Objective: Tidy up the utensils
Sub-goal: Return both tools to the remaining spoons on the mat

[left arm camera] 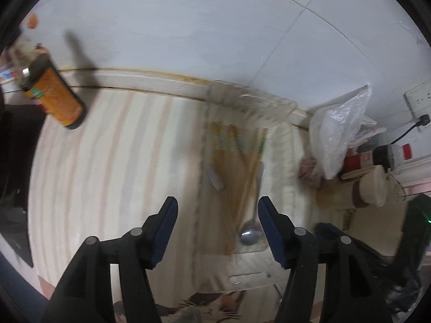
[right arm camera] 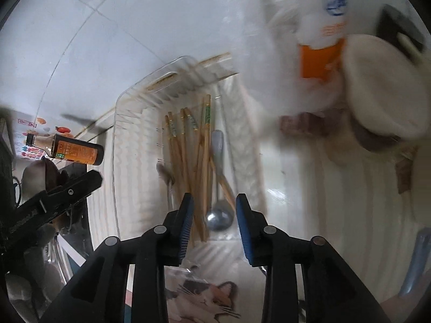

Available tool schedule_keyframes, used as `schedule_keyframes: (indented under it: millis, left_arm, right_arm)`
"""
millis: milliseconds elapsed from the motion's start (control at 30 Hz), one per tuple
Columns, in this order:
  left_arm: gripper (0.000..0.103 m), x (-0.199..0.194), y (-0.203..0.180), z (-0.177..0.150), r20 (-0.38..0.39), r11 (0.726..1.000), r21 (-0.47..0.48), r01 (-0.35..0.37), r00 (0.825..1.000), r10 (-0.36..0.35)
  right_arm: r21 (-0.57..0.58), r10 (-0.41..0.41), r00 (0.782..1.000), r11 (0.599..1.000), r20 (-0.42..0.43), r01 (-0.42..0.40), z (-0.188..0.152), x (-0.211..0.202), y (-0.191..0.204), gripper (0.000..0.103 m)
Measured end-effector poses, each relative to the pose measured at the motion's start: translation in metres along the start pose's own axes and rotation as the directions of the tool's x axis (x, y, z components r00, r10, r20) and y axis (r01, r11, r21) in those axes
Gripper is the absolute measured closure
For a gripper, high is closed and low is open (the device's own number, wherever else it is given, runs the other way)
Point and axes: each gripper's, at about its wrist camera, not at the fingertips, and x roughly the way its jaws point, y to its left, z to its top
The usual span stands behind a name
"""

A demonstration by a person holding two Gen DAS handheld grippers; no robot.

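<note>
A clear plastic tray (left arm camera: 285, 145) (right arm camera: 129, 123) lies on the striped cloth and holds several wooden chopsticks (left arm camera: 247, 172) (right arm camera: 200, 167) and a metal spoon (left arm camera: 249, 234) (right arm camera: 219, 216). A second grey utensil handle (left arm camera: 215, 179) (right arm camera: 164, 173) lies at the tray's left side. My left gripper (left arm camera: 217, 210) is open and empty, hovering over the near end of the tray. My right gripper (right arm camera: 215, 207) is open and empty, just above the spoon bowl. The left gripper also shows at the left of the right wrist view (right arm camera: 67, 191).
An orange-labelled sauce bottle (left arm camera: 54, 94) (right arm camera: 72, 149) stands at the left. A plastic bag (left arm camera: 339, 132), jars (left arm camera: 371, 188) and a wall socket (left arm camera: 419, 98) crowd the right. A white and orange bottle (right arm camera: 323, 43) and a round lid (right arm camera: 382, 91) stand close on the right.
</note>
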Motion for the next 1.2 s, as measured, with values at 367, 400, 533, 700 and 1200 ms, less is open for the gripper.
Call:
schedule_keyframes:
  millis: [367, 400, 533, 700, 1200]
  left_arm:
    - [0.015, -0.022, 0.006, -0.1, 0.179, 0.974, 0.074, -0.214, 0.964, 0.198]
    - [0.012, -0.019, 0.005, -0.109, 0.174, 0.973, 0.077, -0.217, 0.964, 0.201]
    - [0.0, 0.008, 0.001, -0.15, 0.104, 0.968, 0.117, -0.223, 0.972, 0.211]
    - [0.0, 0.037, -0.005, -0.184, 0.025, 0.956, 0.169, -0.24, 0.971, 0.239]
    - [0.001, 0.081, -0.105, -0.227, -0.082, 0.89, 0.448, -0.08, 0.988, 0.13]
  right_arm:
    - [0.02, -0.083, 0.995, 0.996, -0.06, 0.084, -0.093, -0.012, -0.075, 0.062]
    - [0.019, -0.087, 0.993, 0.996, -0.08, 0.089, -0.102, -0.007, -0.08, 0.063]
    - [0.033, -0.105, 0.979, 0.993, -0.173, 0.112, -0.143, 0.023, -0.101, 0.063]
    - [0.059, -0.126, 0.977, 0.989, -0.17, 0.138, -0.176, 0.047, -0.111, 0.072]
    - [0.261, -0.096, 0.994, 0.959, -0.054, 0.107, -0.179, -0.015, -0.186, 0.066]
